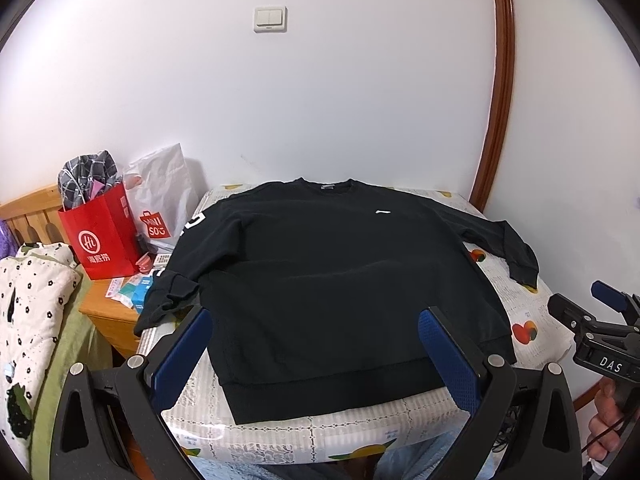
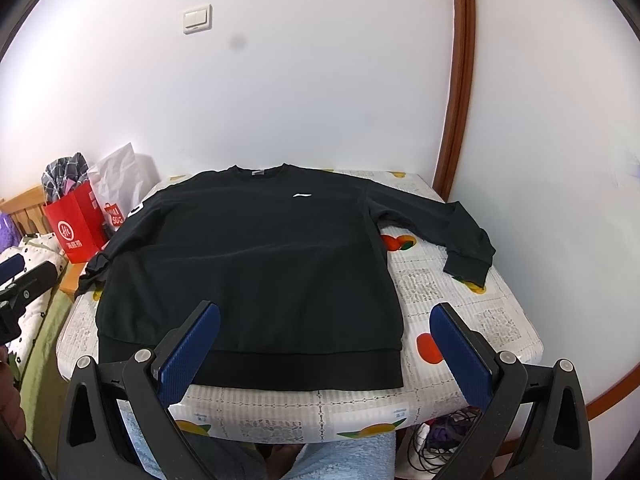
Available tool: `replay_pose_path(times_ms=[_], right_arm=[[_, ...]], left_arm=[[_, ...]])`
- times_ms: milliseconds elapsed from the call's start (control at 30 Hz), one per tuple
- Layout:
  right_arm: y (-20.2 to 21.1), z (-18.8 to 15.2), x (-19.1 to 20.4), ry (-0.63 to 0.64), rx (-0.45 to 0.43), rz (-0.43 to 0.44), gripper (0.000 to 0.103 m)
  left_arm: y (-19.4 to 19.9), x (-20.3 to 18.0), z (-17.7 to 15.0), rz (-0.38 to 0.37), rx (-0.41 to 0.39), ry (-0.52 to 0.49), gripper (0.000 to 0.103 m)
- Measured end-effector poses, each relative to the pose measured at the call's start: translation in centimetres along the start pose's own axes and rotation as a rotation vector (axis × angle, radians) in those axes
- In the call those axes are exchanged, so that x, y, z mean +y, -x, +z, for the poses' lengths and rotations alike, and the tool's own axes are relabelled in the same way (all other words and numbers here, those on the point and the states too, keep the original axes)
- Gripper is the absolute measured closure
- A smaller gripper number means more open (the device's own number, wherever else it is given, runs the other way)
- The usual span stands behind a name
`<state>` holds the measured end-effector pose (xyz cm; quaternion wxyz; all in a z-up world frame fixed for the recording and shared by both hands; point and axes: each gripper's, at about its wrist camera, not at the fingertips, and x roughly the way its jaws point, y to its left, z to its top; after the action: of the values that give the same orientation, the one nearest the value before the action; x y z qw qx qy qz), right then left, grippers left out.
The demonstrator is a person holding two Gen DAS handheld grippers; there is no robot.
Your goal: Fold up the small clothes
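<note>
A black long-sleeved sweatshirt (image 1: 320,280) (image 2: 248,264) lies flat and face up on a small table (image 1: 532,320) (image 2: 452,300) covered with a fruit-print cloth, collar toward the wall. Its right sleeve (image 2: 452,232) bends across the cloth. The left sleeve (image 1: 168,296) hangs over the table's left edge. My left gripper (image 1: 316,316) is open above the hem, holding nothing. My right gripper (image 2: 324,312) is also open, hovering over the hem's right corner, empty. In the left wrist view the right gripper (image 1: 580,304) appears at the right edge, held by a hand.
A red paper bag (image 1: 104,236) and a white shopping bag (image 1: 160,200) stand on a wooden nightstand (image 1: 108,312) left of the table. A floral quilt (image 1: 28,300) lies on a bed at far left. Cables (image 2: 440,444) lie on the floor under the table's right side.
</note>
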<state>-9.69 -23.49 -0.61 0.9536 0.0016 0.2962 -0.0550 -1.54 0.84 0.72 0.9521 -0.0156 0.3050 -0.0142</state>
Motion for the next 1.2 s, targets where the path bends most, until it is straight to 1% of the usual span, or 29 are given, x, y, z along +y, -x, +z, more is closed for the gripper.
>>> replay_pose_path(times_ms=[367, 900, 1200], right_arm=[[-0.3, -0.1, 0.6, 0.009, 0.002, 0.008, 0.000], [-0.9, -0.3, 0.1, -0.003, 0.015, 0.009, 0.000], [-1.0, -0.4, 0.8, 0.018, 0.007, 0.015, 0.000]], left_arm=[[-0.3, -0.4, -0.2, -0.001, 0.005, -0.009, 0.000], [-0.8, -0.6, -0.3, -0.008, 0.013, 0.000, 0.000], [-1.1, 0.3, -0.5, -0.017, 0.015, 0.012, 0.000]])
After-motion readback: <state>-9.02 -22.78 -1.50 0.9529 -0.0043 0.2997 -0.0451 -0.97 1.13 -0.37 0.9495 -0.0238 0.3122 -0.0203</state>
